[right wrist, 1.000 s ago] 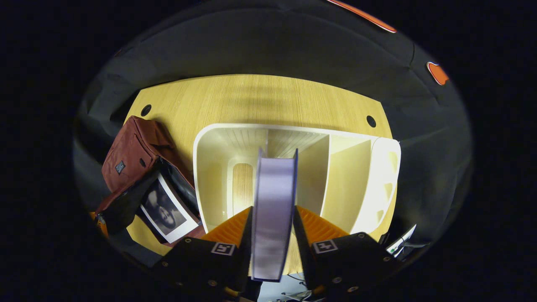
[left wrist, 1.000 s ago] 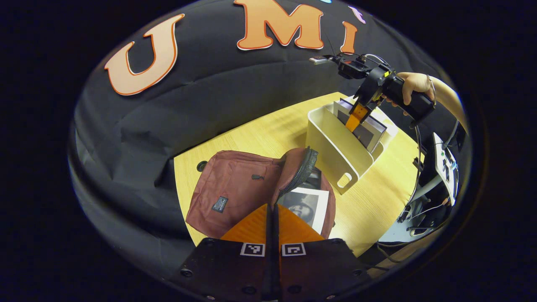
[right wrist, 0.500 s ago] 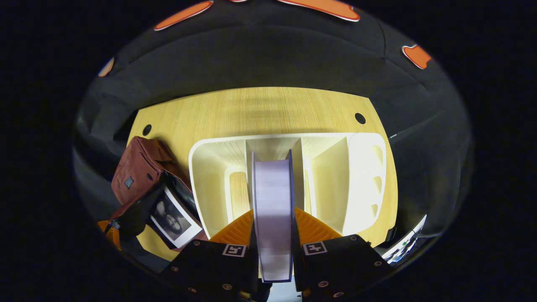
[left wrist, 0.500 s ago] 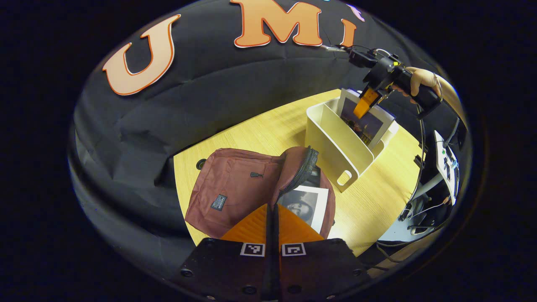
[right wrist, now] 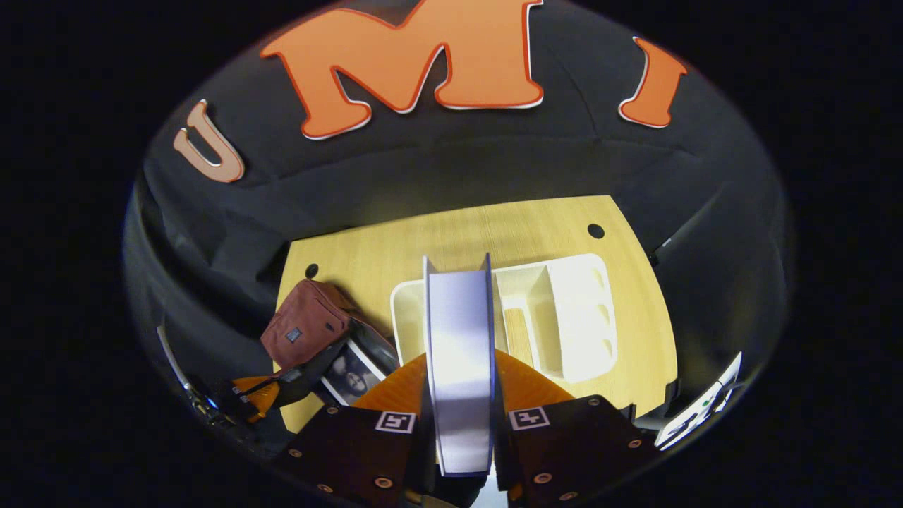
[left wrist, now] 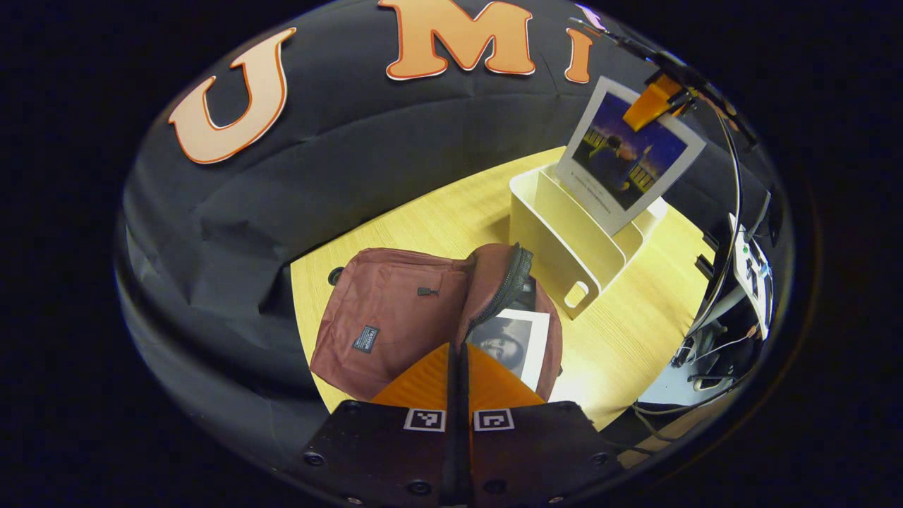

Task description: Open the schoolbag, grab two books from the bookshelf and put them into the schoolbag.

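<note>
Second book (left wrist: 628, 166) in the right gripper (left wrist: 652, 106) above the bookshelf (left wrist: 564, 240), open schoolbag (left wrist: 423, 317) nearby.

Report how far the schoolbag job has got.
Done: the schoolbag lies open, and one book already sits in its mouth. In hand: the right claw grips the second book, lifted above the bookshelf. Left: carry it over and slide it into the bag, whose flap the left claw holds.

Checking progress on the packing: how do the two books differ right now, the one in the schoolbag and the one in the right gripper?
The book in the schoolbag lies inside the open schoolbag; the held book hangs in the air above the bookshelf, clamped by the right gripper. The bagged cover is a grey portrait; the held cover is a blue, dusky photo. Both covers have white borders.
</note>
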A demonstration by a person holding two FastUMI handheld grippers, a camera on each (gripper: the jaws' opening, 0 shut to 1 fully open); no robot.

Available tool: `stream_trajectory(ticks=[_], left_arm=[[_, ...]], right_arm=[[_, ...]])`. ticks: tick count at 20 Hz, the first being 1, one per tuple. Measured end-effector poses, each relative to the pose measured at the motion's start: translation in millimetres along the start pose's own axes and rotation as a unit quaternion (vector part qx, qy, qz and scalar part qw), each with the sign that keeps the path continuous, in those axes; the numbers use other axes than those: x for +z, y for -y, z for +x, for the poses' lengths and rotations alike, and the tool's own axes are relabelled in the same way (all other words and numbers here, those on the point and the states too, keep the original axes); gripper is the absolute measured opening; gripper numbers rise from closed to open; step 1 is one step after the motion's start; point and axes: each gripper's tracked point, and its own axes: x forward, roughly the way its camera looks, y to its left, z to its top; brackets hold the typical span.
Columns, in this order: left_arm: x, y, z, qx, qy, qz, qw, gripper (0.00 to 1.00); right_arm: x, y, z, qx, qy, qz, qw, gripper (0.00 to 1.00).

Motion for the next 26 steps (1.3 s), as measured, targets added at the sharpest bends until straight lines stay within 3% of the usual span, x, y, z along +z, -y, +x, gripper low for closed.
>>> stream_trajectory(ticks=[5,10,13,19,21,26], left_arm=[[-2.4,2.3,-2.0,-0.001,0.001,0.004,1.0,0.01],[-0.8,3.6,-4.8,0.009,0.001,0.021,1.0,0.01],[-0.9,7.5,-5.6,0.008,0.001,0.029,1.0,0.01],[0.3,9.6,-7.9,0.013,0.004,0.034,0.999,0.01],[0.7,13.3,-8.2,0.011,0.001,0.037,0.999,0.01],[5.7,21.8,-9.4,0.008,0.002,0.047,0.999,0.01]], right_arm=[[-26.3,-17.6,-39.5,0.076,0.027,0.051,0.995,0.33],[-94.3,-52.2,-22.8,0.16,0.017,0.124,0.979,0.33],[-129.2,-74.1,-1.3,0.204,0.016,0.174,0.963,0.33],[-175.9,-121.1,64.1,0.252,0.009,0.265,0.931,0.33],[-189.9,-131.8,88.3,0.239,0.008,0.27,0.933,0.33],[-197.1,-165.9,131.1,0.245,0.006,0.304,0.921,0.34]])
